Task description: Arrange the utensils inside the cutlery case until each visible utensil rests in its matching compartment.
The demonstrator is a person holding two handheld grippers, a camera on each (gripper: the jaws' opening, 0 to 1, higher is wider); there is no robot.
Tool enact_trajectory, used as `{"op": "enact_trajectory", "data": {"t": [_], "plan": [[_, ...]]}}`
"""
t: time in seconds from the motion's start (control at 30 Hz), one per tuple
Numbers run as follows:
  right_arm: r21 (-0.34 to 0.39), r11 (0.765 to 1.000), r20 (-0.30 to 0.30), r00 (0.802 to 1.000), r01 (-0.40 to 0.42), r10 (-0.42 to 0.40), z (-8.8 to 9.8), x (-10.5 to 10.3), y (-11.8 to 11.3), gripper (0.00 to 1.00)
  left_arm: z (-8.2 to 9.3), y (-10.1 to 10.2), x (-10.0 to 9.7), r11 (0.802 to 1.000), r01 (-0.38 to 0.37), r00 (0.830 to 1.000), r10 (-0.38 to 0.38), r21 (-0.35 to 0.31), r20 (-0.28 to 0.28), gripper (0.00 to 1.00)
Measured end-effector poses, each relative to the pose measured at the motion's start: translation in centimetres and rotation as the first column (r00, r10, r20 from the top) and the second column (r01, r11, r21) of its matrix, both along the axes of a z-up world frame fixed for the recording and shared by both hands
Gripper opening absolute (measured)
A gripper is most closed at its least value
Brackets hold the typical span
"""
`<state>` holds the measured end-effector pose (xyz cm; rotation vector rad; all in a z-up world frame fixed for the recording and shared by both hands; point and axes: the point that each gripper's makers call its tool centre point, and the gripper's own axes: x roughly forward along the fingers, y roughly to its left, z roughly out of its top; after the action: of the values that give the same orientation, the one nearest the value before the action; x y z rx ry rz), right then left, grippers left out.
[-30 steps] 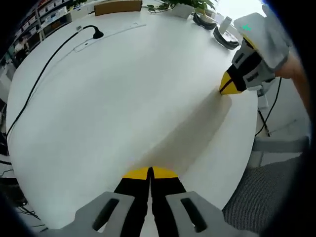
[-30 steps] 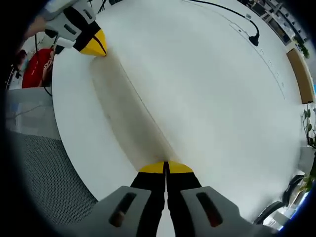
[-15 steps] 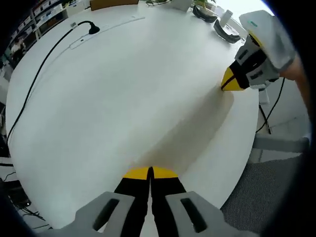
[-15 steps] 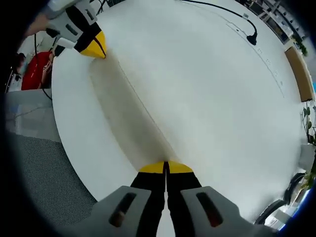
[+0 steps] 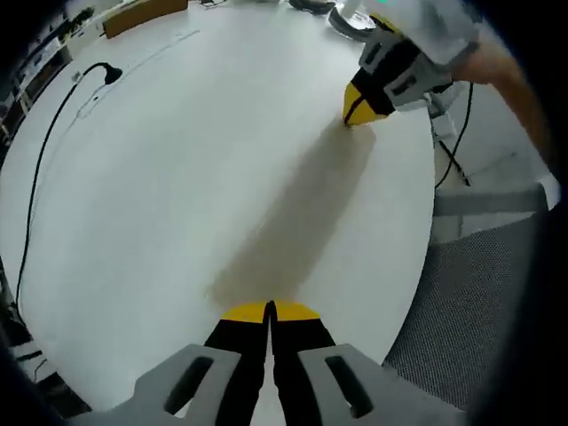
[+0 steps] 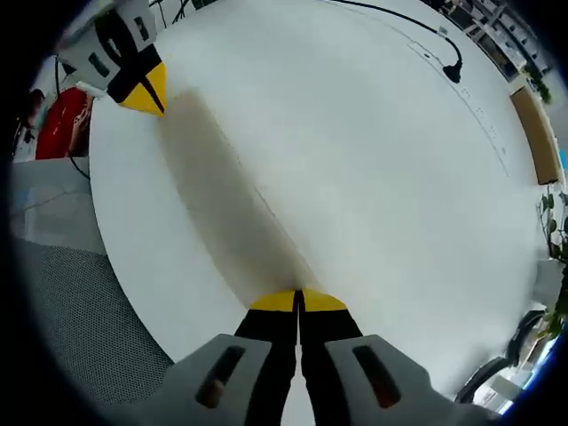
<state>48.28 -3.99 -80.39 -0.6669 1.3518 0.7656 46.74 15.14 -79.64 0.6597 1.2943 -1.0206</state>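
Since half a second ago the right gripper (image 5: 359, 111) sits higher and further left in the left gripper view, and in the right gripper view the left gripper (image 6: 146, 93) has slipped toward the upper left edge; much of this is the cameras turning with the hands, as the whole table shifts too. Both tools hover over a round white table (image 5: 195, 169) with a smooth, matte top and a thin curved rim. Each has glossy black jaws ending in wedge-shaped yellow tips, carried on pale grey moulded plastic bodies with slotted shoulders. The left gripper (image 5: 269, 311) has its jaws pressed together with only a hairline seam between the yellow tips, holding nothing; the right gripper (image 6: 297, 300) is likewise closed and empty, and seen from across the table its tips also meet in a point. A soft, long tan shadow (image 5: 284, 222) lies on the table top between the two tools. A thin black cable (image 5: 40, 169) curves across the far part of the table to a rounded black plug (image 5: 110, 71), beside a flat white strip (image 5: 133, 75). A brown wooden board (image 5: 142, 16) lies at the table's far edge. Off the table's near rim is grey, finely woven carpet (image 5: 453, 311), and beside the rim a red object (image 6: 58, 124) too small to identify. No cutlery case or utensil can be made out on the table.
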Motion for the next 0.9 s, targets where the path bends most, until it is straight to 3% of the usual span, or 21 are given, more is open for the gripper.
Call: {"op": "enact_trajectory", "data": {"t": [0.07,0.13,0.17,0.37,0.47,0.53,0.57,0.63,0.73,0.77,0.8,0.87,0.9], "plan": [[0.003,1.0,-0.001,1.0,-0.003,0.003,-0.02,-0.03,0.01,0.0,-0.74,0.99,-0.08,0.996,0.05,0.999,-0.051,0.073,0.007,0.0],[0.012,1.0,-0.001,1.0,-0.003,0.003,-0.02,-0.08,-0.03,0.0,-0.61,0.6,-0.12,0.992,0.109,0.994,-0.109,0.056,0.005,0.0],[0.018,1.0,-0.001,1.0,0.005,-0.005,-0.01,-0.09,-0.07,0.0,-0.71,0.58,-0.19,0.996,0.064,0.998,-0.065,0.063,0.001,0.0],[0.044,0.999,-0.005,1.0,0.023,-0.023,0.02,-0.12,0.01,0.0,-0.66,0.67,-0.17,0.994,0.07,0.997,-0.068,0.083,-0.024,0.0],[0.048,0.998,-0.007,1.0,0.027,-0.027,0.02,-0.15,0.04,0.0,-0.68,0.6,-0.31,0.992,0.084,0.996,-0.083,0.091,-0.009,0.0],[0.053,0.998,-0.005,1.0,0.029,-0.028,0.04,-0.16,0.01,0.0,-0.6,0.52,-0.3,0.976,0.179,0.982,-0.184,0.125,0.027,0.0],[0.054,0.998,-0.005,1.0,0.031,-0.031,0.04,-0.15,0.0,0.0,-0.61,0.5,-0.32,0.975,0.182,0.982,-0.187,0.129,0.027,0.0],[0.075,0.996,-0.001,0.999,0.054,-0.054,0.08,-0.11,-0.11,0.0,-0.68,0.51,-0.3,0.981,0.11,0.994,-0.113,0.162,0.007,0.0],[0.084,0.996,0.014,0.999,0.042,-0.044,0.1,-0.2,-0.01,0.0,-0.73,0.44,-0.13,0.978,0.105,0.995,-0.104,0.182,-0.015,0.0],[0.085,0.996,0.024,0.999,0.024,-0.026,0.09,-0.18,0.03,0.0,-0.69,0.54,-0.16,0.978,0.062,0.998,-0.059,0.198,-0.02,0.0],[0.085,0.996,0.034,0.999,0.001,-0.004,0.1,-0.14,0.05,0.0,-0.64,0.57,-0.16,0.98,0.041,0.999,-0.037,0.196,-0.025,0.0],[0.103,0.993,0.048,0.998,-0.05,0.045,0.25,-0.25,0.16,0.0,-0.49,0.63,-0.22,0.983,0.07,0.998,-0.068,0.169,-0.017,0.0],[0.118,0.99,0.058,0.996,-0.078,0.072,0.36,-0.36,0.2,0.0,-0.43,0.11,0.18,0.989,0.066,0.997,-0.069,0.129,0.023,0.0]]}}
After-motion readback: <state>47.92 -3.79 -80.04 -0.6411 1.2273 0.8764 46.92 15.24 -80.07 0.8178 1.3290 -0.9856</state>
